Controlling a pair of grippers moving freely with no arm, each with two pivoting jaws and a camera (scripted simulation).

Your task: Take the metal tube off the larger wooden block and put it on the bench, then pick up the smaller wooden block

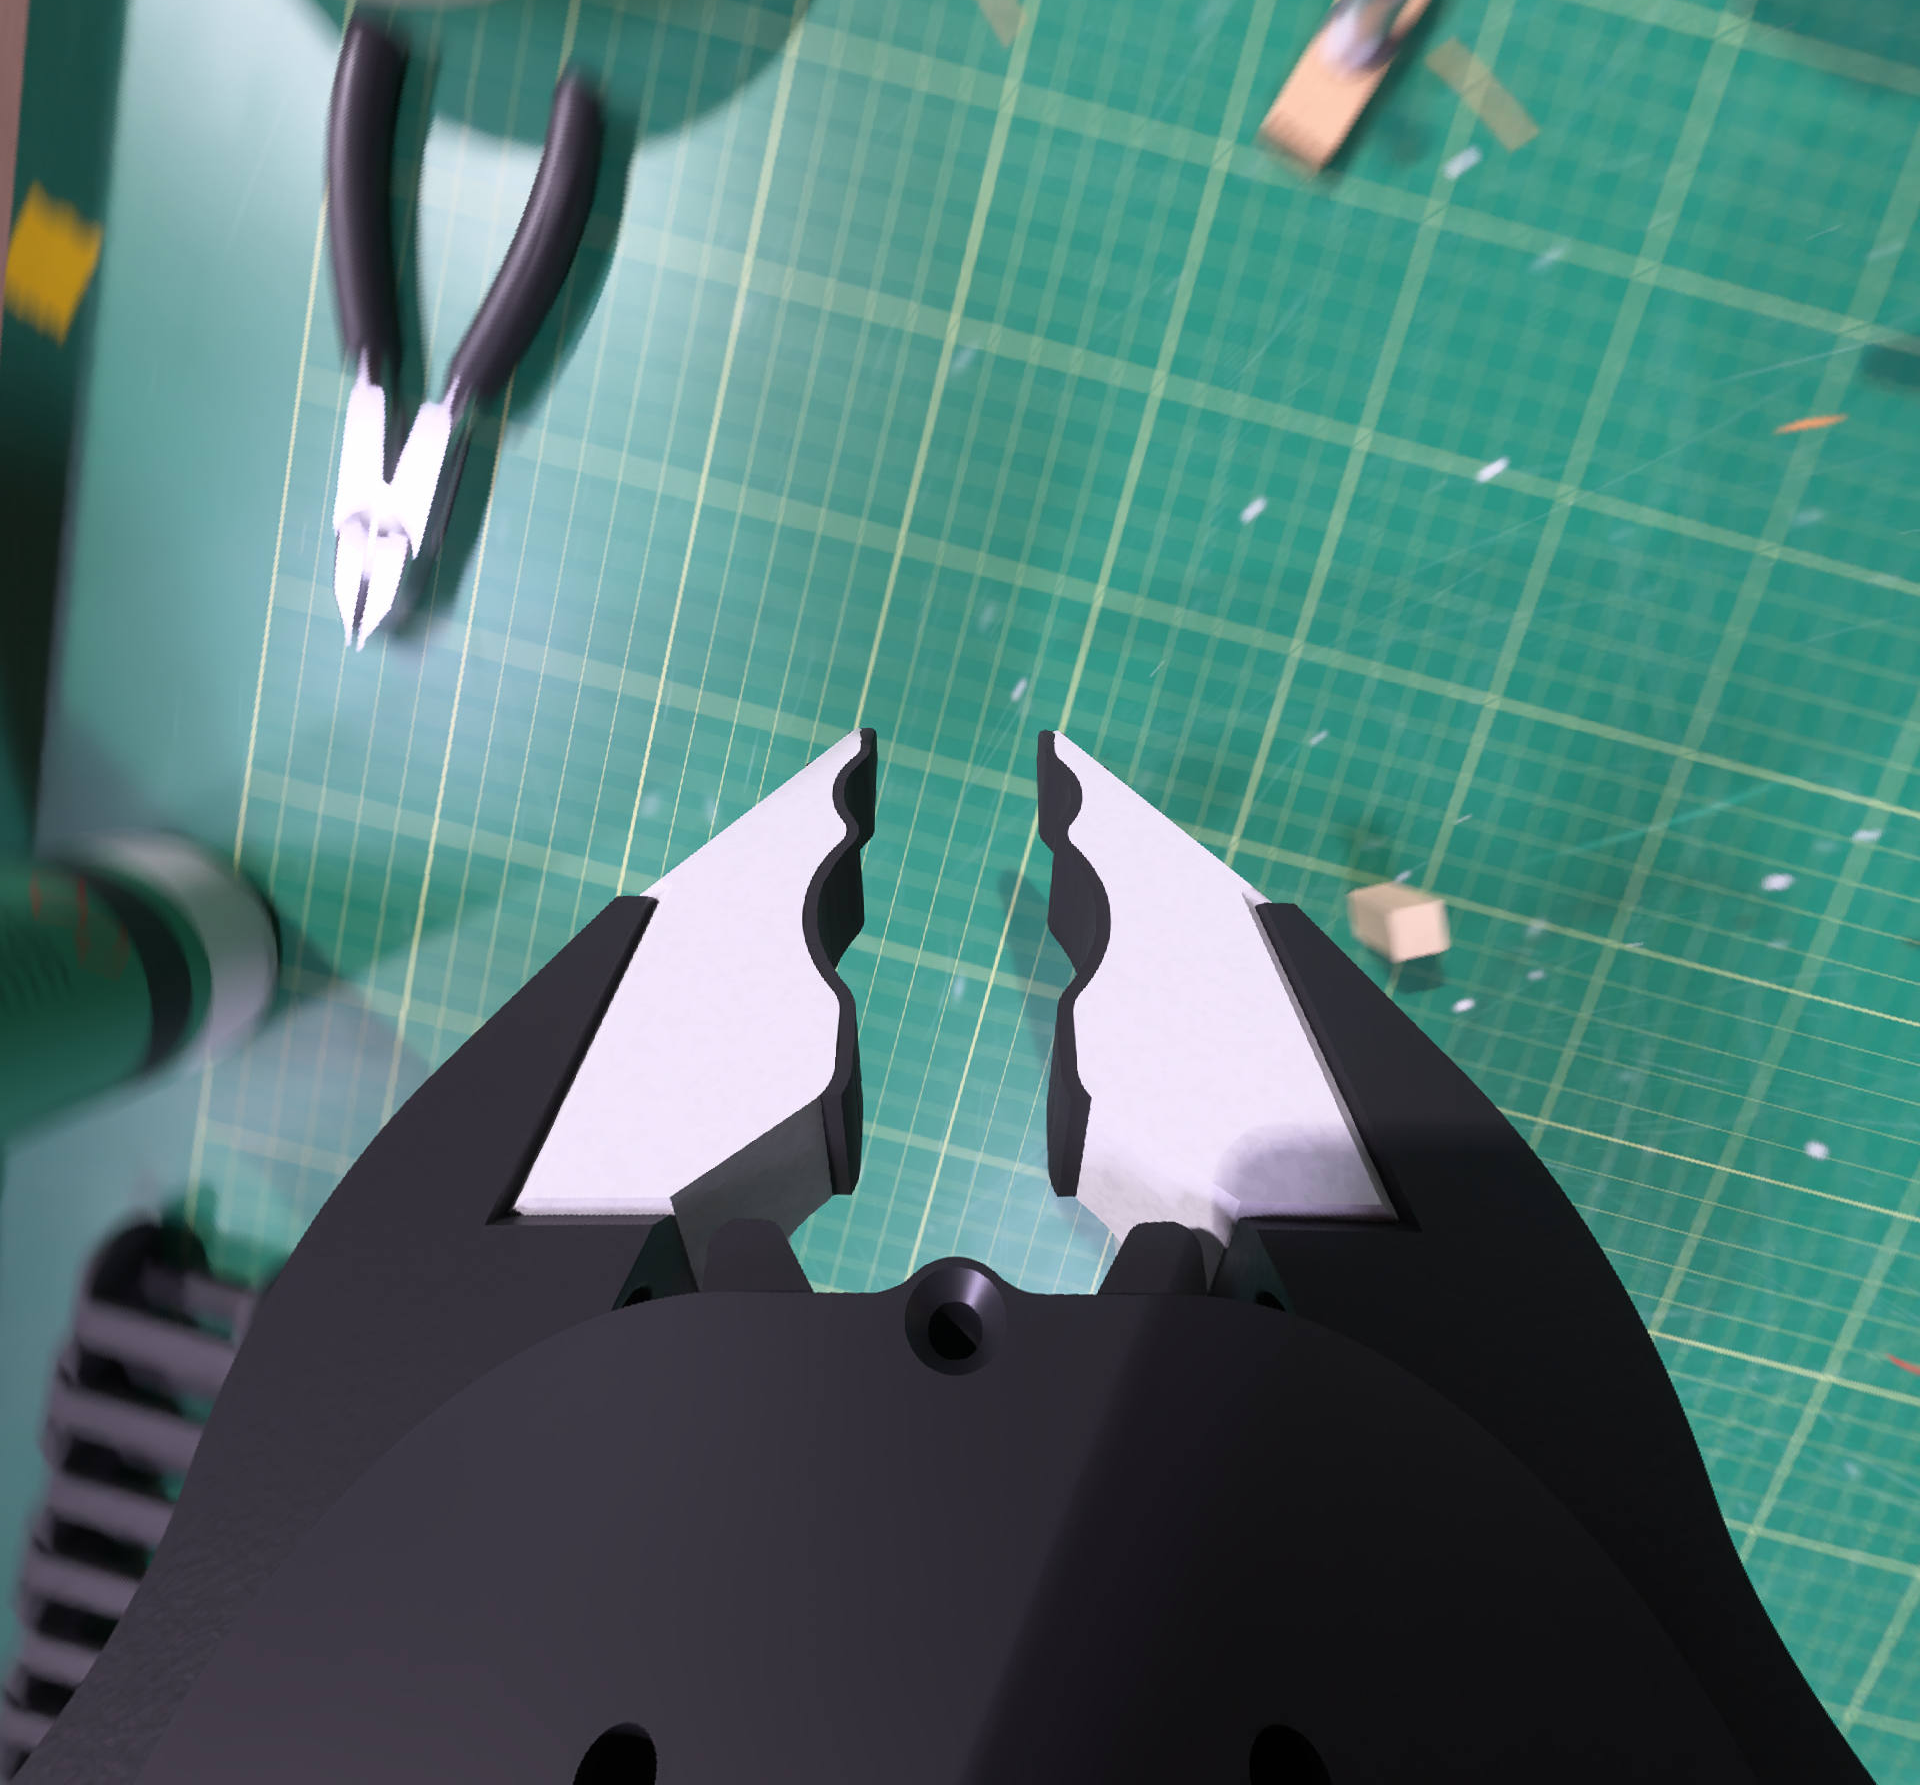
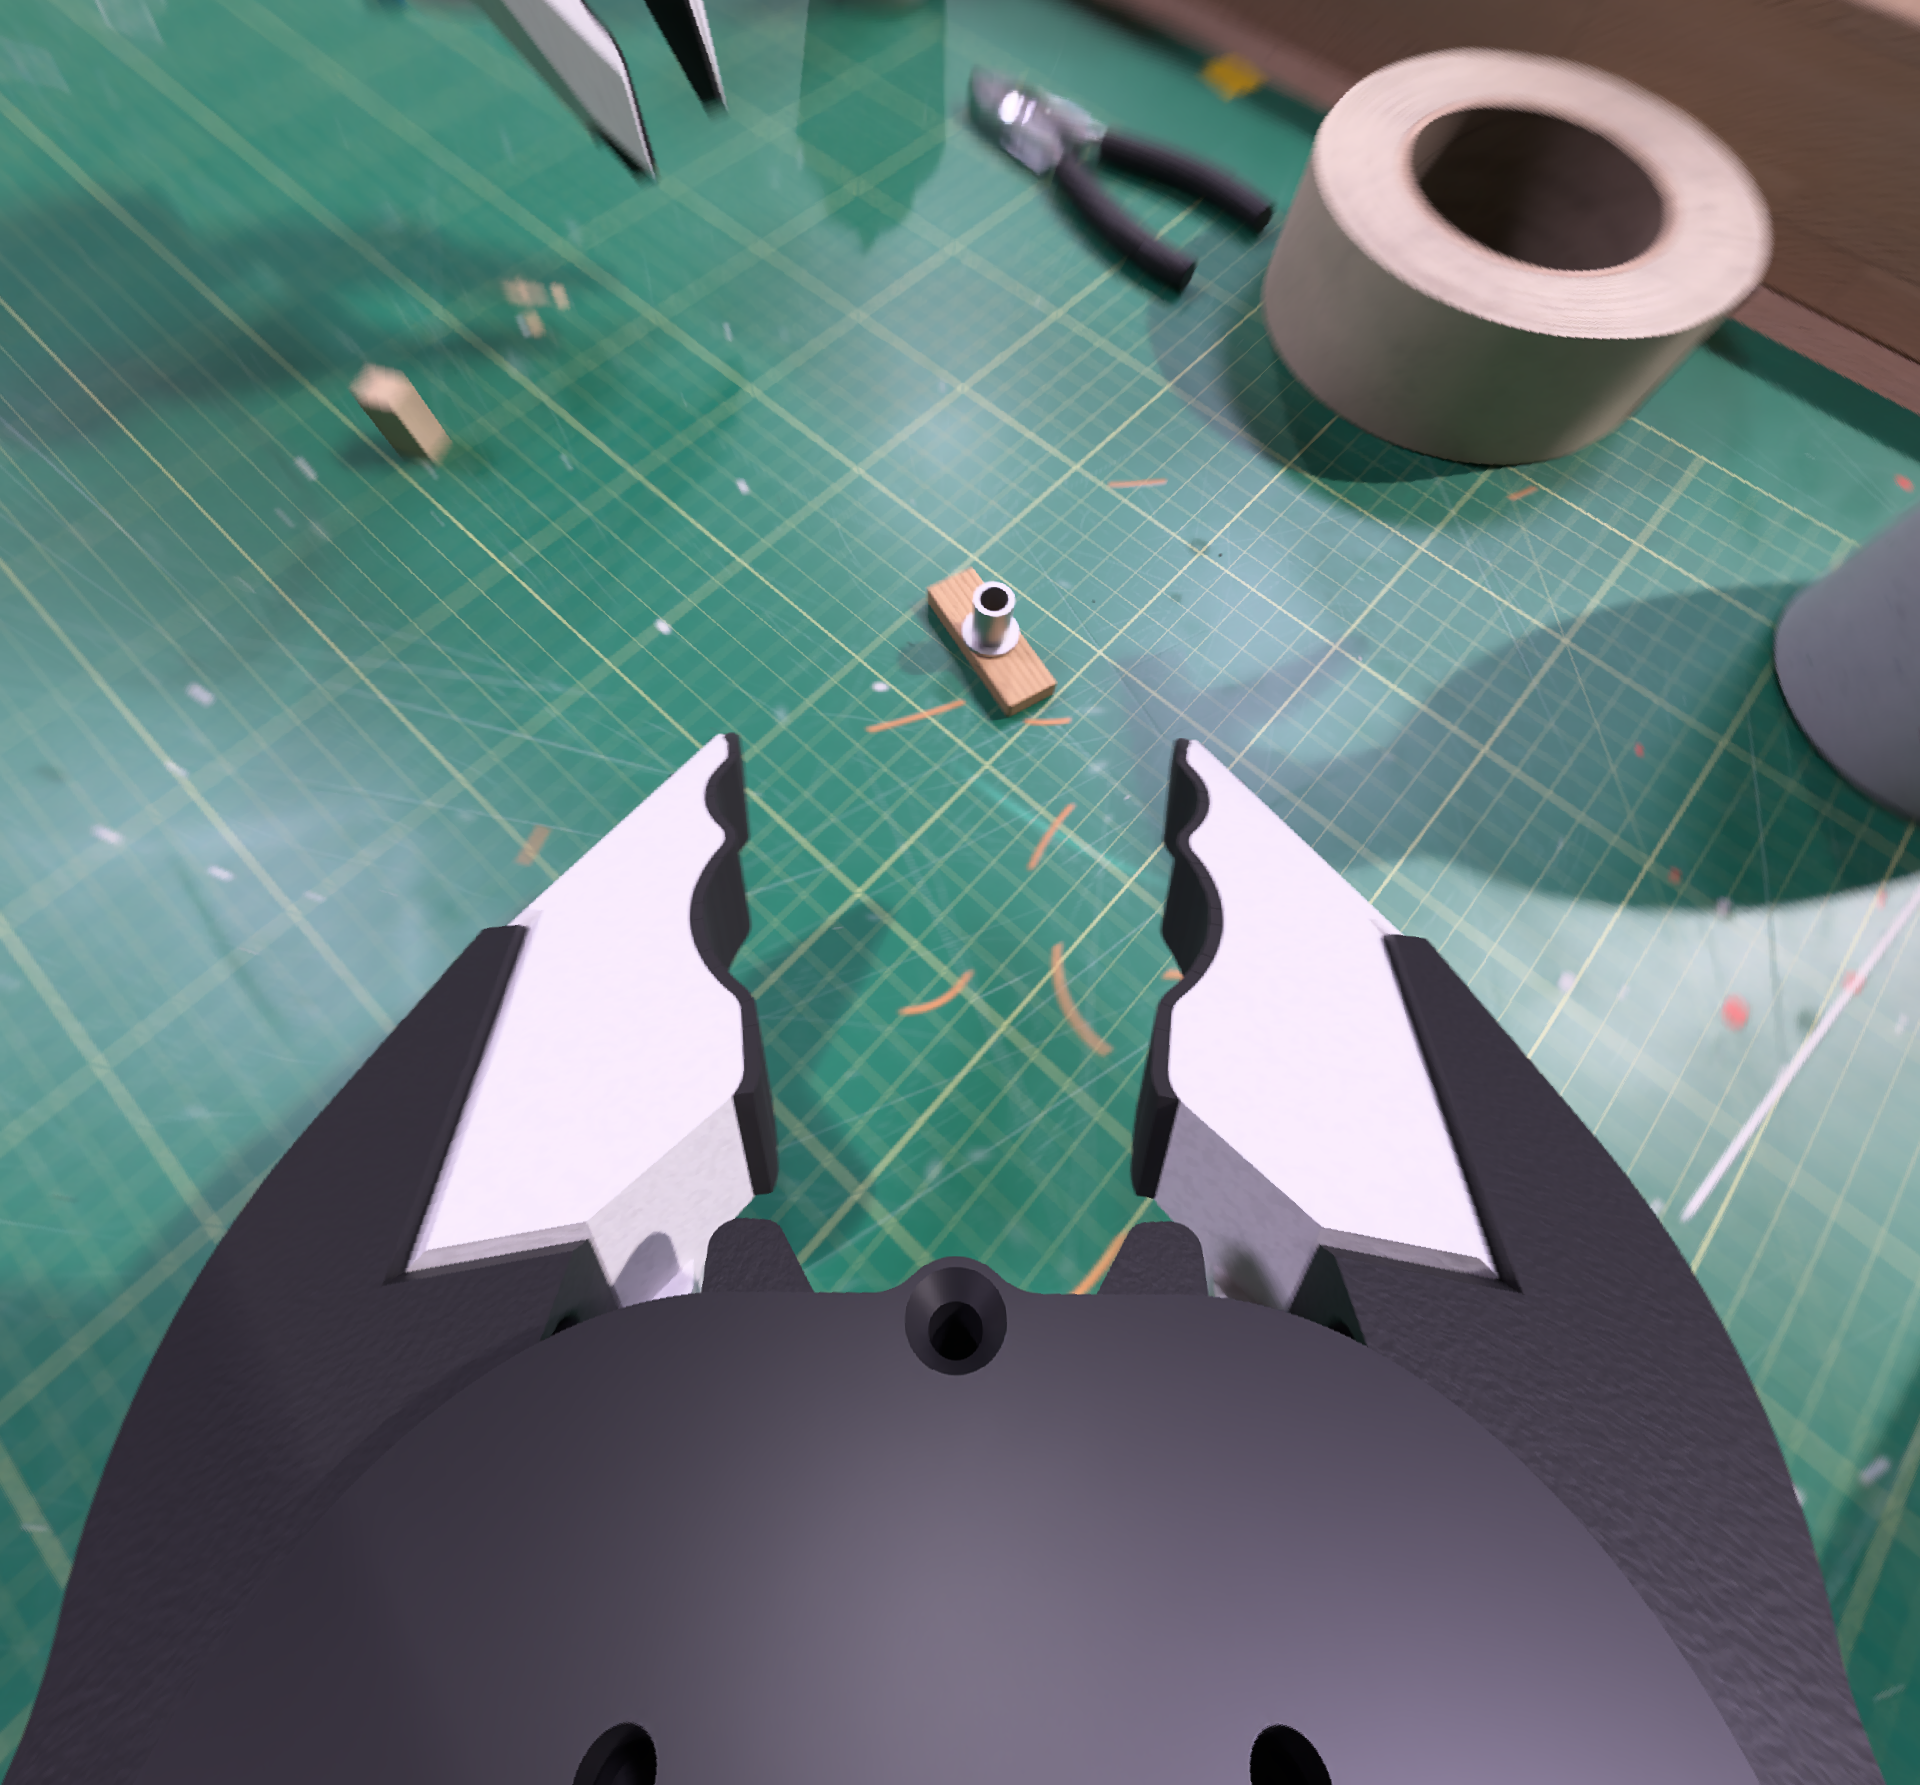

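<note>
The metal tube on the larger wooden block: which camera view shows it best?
The right wrist view. There the metal tube stands upright on the larger wooden block, sharp and near the centre, ahead of the open right gripper. In the left wrist view the tube is far off near the top edge and blurred.

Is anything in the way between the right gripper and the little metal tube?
Nothing visible is. The right gripper is open, and only bare green mat with thin orange shavings lies between it and the metal tube, which stands upright on the larger wooden block.
</note>
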